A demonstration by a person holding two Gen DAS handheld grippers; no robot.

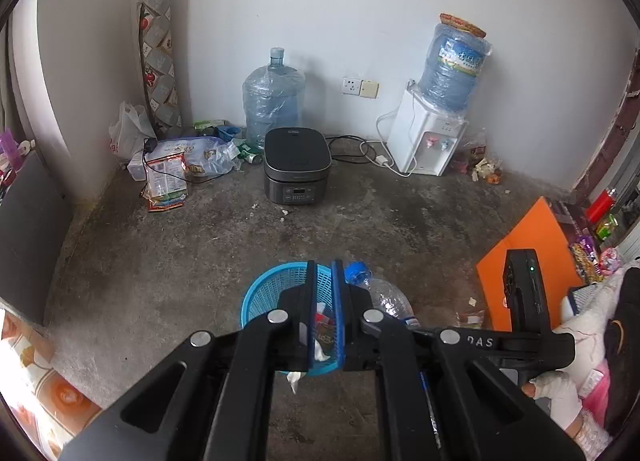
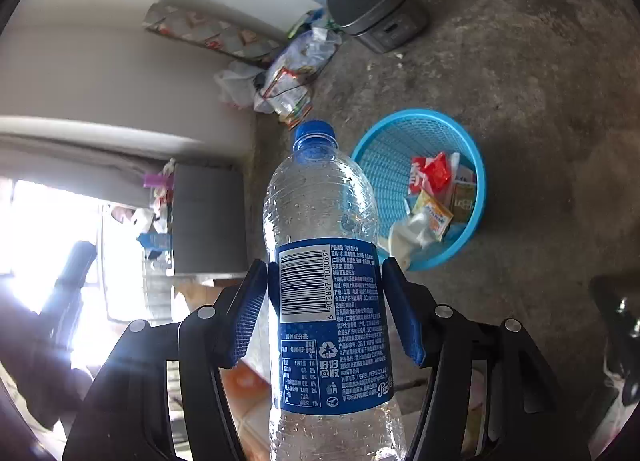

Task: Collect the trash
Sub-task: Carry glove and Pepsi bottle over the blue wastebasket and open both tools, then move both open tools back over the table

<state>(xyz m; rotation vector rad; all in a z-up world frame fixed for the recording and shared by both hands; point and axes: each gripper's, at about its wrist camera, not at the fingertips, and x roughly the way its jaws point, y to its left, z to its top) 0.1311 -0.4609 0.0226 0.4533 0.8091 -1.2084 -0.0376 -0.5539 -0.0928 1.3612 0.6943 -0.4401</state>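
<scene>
**Bottle over the floor, basket waiting**

Left wrist view first: the left gripper (image 1: 325,301) points down over the blue basket (image 1: 262,295), its blue pads nearly together with nothing visibly pinched between them. The basket stands on the bare concrete floor (image 1: 180,261), in the near middle of it, with wrappers and a white tissue showing through the slim gap. Just right of the fingers, the clear bottle (image 1: 386,295) pokes in, blue cap toward the basket rim. Beyond it an orange board (image 1: 524,245) lies at the floor's right edge. Along the far wall sit a dark rice cooker (image 1: 297,165), a big water jug (image 1: 272,101) behind it, and a white water dispenser (image 1: 426,141) with its cable trailing across the floor. The far left corner is heaped with plastic bags (image 1: 176,165).

Now the right wrist view: the right gripper (image 2: 324,301) holds the bottle (image 2: 320,213) by its blue label, a pad on each side, cap pointing away. The basket (image 2: 384,153) sits just right of the bottle's shoulder, already carrying red and yellow packets. Nothing stands between bottle and basket. The rice cooker (image 2: 376,9) is farther off toward the wall, the bag heap (image 2: 292,73) just beyond the cap.
</scene>
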